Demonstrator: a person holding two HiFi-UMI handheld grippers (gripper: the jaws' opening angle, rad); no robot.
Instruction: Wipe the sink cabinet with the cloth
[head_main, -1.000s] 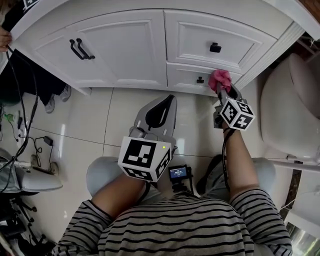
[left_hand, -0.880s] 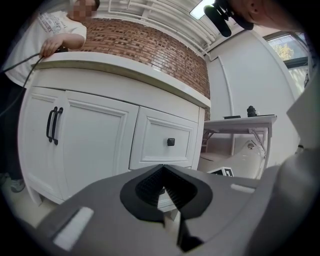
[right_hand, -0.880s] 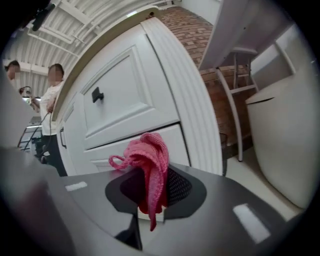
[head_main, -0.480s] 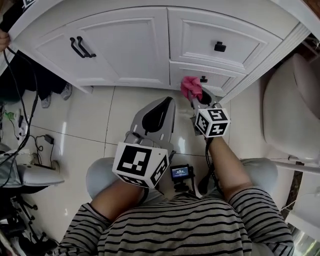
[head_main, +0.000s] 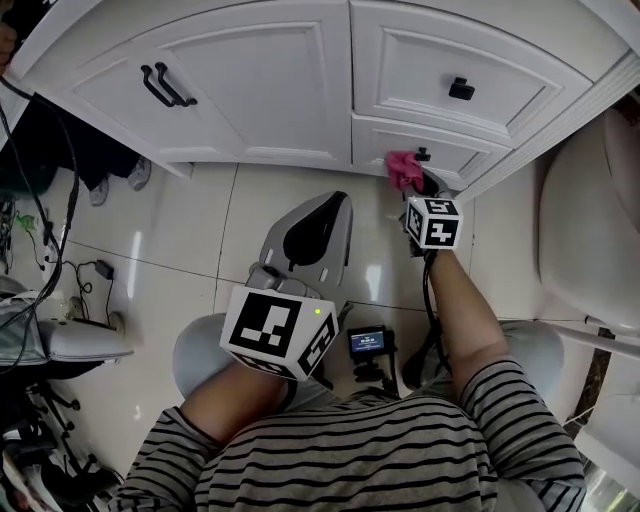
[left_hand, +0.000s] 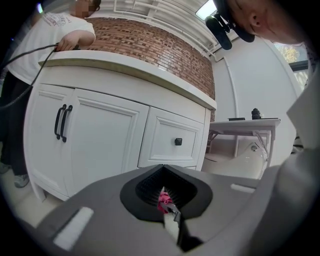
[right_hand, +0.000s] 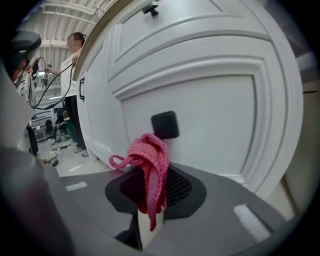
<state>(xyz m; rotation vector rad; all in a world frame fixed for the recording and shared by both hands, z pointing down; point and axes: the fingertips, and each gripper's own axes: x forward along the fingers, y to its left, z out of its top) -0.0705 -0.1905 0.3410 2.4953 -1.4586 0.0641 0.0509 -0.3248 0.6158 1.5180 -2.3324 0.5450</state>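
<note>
A white sink cabinet (head_main: 270, 90) with black door handles (head_main: 160, 85) fills the top of the head view. A pink cloth (head_main: 403, 170) presses on the lower drawer front, just left of its black knob (head_main: 423, 155). My right gripper (head_main: 418, 188) is shut on that cloth. In the right gripper view the cloth (right_hand: 150, 165) hangs bunched from the shut right gripper (right_hand: 150, 200), right below the knob (right_hand: 165, 125). My left gripper (head_main: 325, 210) hovers over the floor tiles in front of the cabinet, shut and holding nothing. In the left gripper view the cabinet (left_hand: 105, 140) stands ahead of it.
A white toilet (head_main: 590, 220) stands close on the right. Cables (head_main: 45, 240) and gear lie on the floor at left, where a person (left_hand: 60, 35) stands at the cabinet's end. A white table (left_hand: 245, 125) is beyond the cabinet. My knees are directly below the grippers.
The right gripper has carried the cloth leftward along the lower drawer, from right of the knob to left of it. The left gripper has hardly moved.
</note>
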